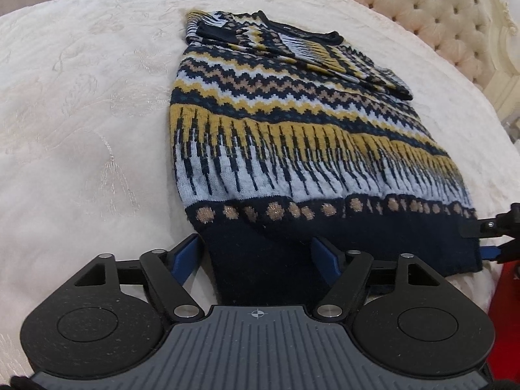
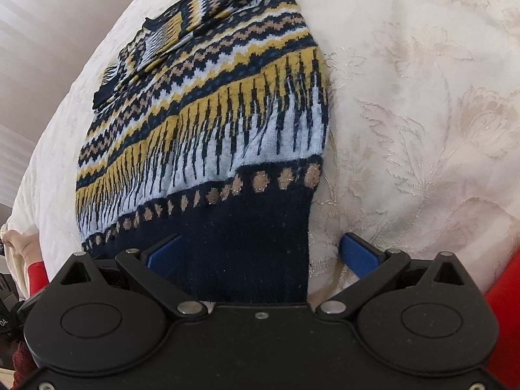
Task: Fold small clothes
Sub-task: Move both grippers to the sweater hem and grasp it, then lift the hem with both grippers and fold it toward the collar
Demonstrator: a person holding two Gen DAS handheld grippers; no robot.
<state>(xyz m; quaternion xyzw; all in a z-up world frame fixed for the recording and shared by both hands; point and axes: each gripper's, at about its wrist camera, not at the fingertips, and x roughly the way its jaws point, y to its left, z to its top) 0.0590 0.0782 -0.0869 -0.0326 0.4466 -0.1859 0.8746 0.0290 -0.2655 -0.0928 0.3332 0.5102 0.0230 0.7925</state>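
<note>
— cream embroidered bedspread (image 1: pixel 81 113) under everything, tufted headboard (image 1: pixel 438 16) behind. where was the sweater (image 1: pixel 276 123)?

— lying flat on it, sleeves folded across the chest, navy hem (image 2: pixel 247 243) nearest both grippers.

— jaws?

— left gripper (image 1: pixel 260 253) spread wide, hem corner between its blue pads. right gripper (image 2: pixel 263 250) spread too, straddling the opposite hem corner.

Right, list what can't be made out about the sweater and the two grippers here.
- Left wrist view: the sweater hem's near edge is covered by the left gripper body, so any pad contact is hidden.
- Right wrist view: the right gripper body likewise covers the hem's edge.
- Both views: the sweater's underside lies against the bedspread.
- Right wrist view: the far sleeve end is cut off by the top edge.
</note>
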